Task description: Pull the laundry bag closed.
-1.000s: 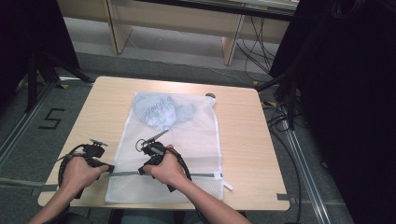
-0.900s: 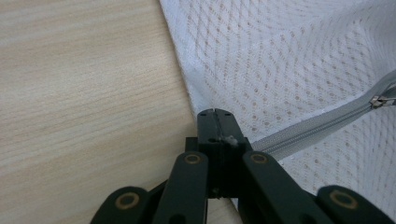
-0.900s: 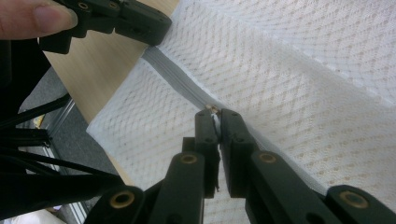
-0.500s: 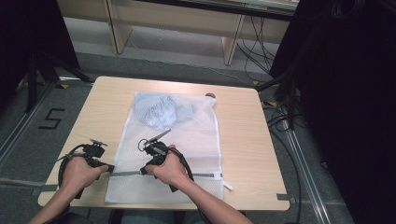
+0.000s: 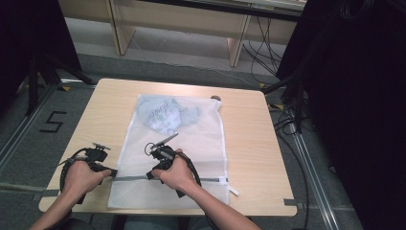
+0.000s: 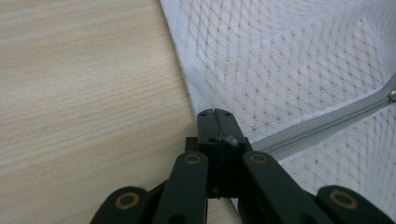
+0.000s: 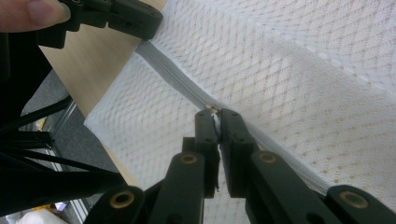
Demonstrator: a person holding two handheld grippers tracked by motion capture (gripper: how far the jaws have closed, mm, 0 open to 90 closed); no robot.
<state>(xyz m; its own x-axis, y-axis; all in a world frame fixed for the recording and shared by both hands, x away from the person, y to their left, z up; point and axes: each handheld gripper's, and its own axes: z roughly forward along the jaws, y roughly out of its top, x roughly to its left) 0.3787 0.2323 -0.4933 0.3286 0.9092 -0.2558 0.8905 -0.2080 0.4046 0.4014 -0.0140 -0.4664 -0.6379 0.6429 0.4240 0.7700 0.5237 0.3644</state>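
Observation:
A white mesh bag (image 5: 196, 143) lies flat on the wooden table (image 5: 253, 143), with bluish clothing (image 5: 165, 114) inside its far end. A grey zipper (image 5: 210, 180) runs across the bag near the front edge. My left gripper (image 5: 114, 172) is shut on the bag's left edge where the zipper (image 6: 322, 126) ends; its jaws (image 6: 215, 114) pinch the mesh there. My right gripper (image 5: 149, 176) is shut on the small metal zipper pull (image 7: 211, 108), a short way along the zipper (image 7: 173, 77) from the left gripper (image 7: 140, 21).
A small dark object (image 5: 216, 98) sits at the bag's far right corner. A white tab (image 5: 233, 190) sticks out at the zipper's right end. The table's front edge is just below my hands. Cables (image 5: 287, 120) lie on the floor to the right.

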